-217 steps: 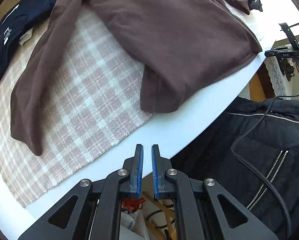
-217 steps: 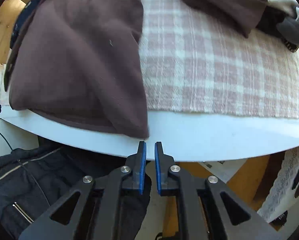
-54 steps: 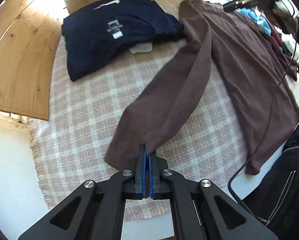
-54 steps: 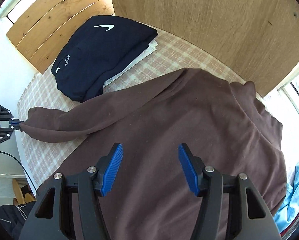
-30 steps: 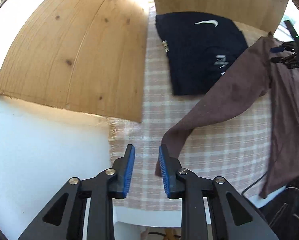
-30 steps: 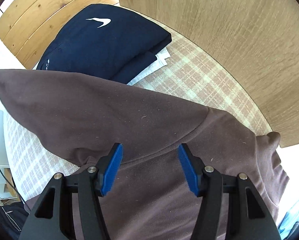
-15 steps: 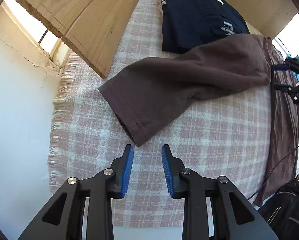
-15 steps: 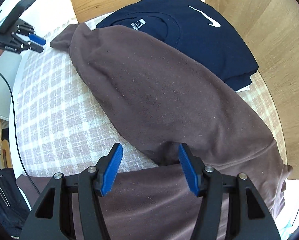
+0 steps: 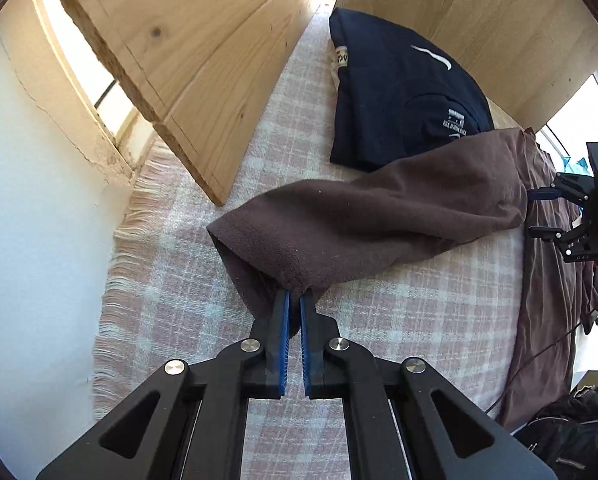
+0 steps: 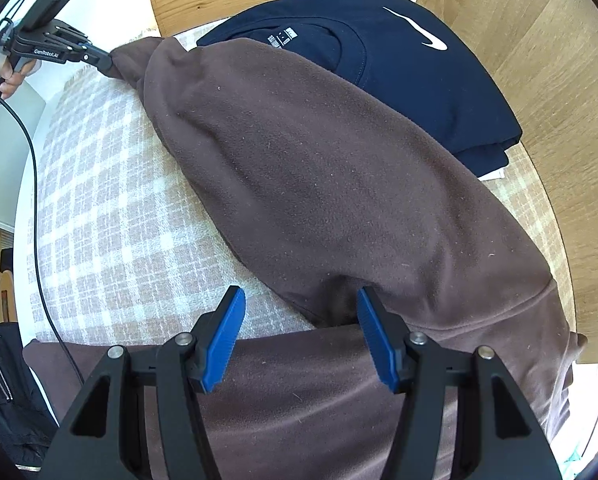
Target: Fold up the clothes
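The left gripper is clamped on the cuff of the brown top's sleeve, its blue pads pinching the hem just above the checked cloth. From there the sleeve runs away across the cloth toward the right gripper, which shows at the far right edge of the left view.

In the right view, the right gripper hangs with its jaws wide apart and nothing held, poised over the spot where the sleeve meets the top's body. The body lies flat beneath the fingers; the right pad sits just beside the armpit fold.

Beyond the sleeve, a folded navy garment rests on the cloth, the sleeve overlapping its near edge. Wooden boards stand behind it. At far left a hand grips the left gripper's handle.
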Available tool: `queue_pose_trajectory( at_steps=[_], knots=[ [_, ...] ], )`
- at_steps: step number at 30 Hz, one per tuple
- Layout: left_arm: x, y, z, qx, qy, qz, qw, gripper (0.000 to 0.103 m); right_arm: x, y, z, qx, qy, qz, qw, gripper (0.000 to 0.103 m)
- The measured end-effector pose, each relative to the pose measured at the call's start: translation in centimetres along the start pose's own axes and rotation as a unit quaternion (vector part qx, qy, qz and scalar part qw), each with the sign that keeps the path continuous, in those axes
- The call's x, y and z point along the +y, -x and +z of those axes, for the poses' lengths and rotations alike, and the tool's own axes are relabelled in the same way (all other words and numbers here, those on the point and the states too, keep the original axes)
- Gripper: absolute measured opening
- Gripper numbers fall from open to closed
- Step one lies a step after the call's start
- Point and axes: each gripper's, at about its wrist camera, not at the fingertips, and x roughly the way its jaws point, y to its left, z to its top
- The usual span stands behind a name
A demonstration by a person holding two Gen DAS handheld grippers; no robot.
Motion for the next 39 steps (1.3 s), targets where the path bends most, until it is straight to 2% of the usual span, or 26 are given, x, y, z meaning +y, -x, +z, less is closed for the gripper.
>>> queue_pose_trajectory(
  at_steps=[2,5,8,9,11,13,16,19,20,22,25,27,29,31,35,39],
  knots=[
    [-0.7,2.3,-0.2,-0.025,-0.009,0.006,0.9996,0.004,0.2,0.2,-0.2,-0.001,0.0,0.0,1.0,0.057],
    [-0.6,5.4,0.5,-0.047,-0.051,0.019,0.9974,0.004,0.7,0.2,-0.1,-0.005,0.005,0.005,1.0,0.057],
    [-1.7,6.5,0.2,-0.048,-0.088,0.029,0.9945,0.004,1.9,-0.7,0.5,-0.003,0.018,0.005,1.0,0.057],
    [-1.9,6.3,-0.2,-0.041,-0.099,0.043,0.9933,0.004,2.2,-1.2,0.7,0.001,0.024,0.002,1.0,0.057],
    [-2.0,5.7,-0.9,-0.029,-0.108,0.047,0.9926,0.004,2.9,-2.2,0.9,0.009,0.033,-0.009,0.999,0.056],
    [-1.9,4.9,-1.4,-0.024,-0.103,0.04,0.9935,0.004,3.0,-2.5,1.0,0.007,0.026,-0.015,1.0,0.049],
    [-2.0,3.2,-3.0,-0.009,-0.124,0.049,0.991,0.005,2.1,-2.3,1.4,0.009,-0.009,-0.018,1.0,0.018],
    [-1.2,-0.6,-5.0,0.06,-0.101,0.019,0.9929,0.01,1.2,-1.9,1.5,0.011,-0.048,0.016,0.999,0.016],
    [-1.2,-1.6,-5.7,0.082,-0.101,0.02,0.9913,0.01,1.5,-2.0,1.5,0.012,-0.043,0.011,0.999,0.016],
    [-1.3,-2.5,-6.8,0.101,-0.108,0.026,0.9887,0.01,2.2,-2.0,1.5,0.016,-0.033,0.002,0.999,0.016],
    [-0.5,-1.9,-6.6,0.081,-0.075,0.005,0.9939,0.011,3.5,-2.4,1.5,0.023,-0.018,-0.011,1.0,0.016],
    [0.3,-1.5,-6.0,0.066,-0.051,-0.007,0.9965,0.023,4.2,-2.6,1.6,0.025,-0.012,-0.017,0.999,0.016],
    [1.0,-1.7,-5.2,0.06,-0.032,-0.011,0.9976,0.027,4.7,-2.7,1.7,0.027,-0.01,-0.019,0.999,0.016],
    [1.5,-2.2,-4.7,0.062,-0.015,-0.031,0.9975,0.027,5.1,-2.7,1.7,0.029,-0.01,-0.018,0.999,0.016],
    [2.3,-3.0,-3.9,0.06,0.018,-0.065,0.9959,0.034,6.0,-2.7,1.4,0.028,-0.009,-0.017,0.999,0.016],
    [2.9,-3.4,-3.3,0.057,0.033,-0.076,0.9949,0.035,5.9,-2.3,0.2,0.028,-0.004,-0.017,0.999,0.016]
  ],
)
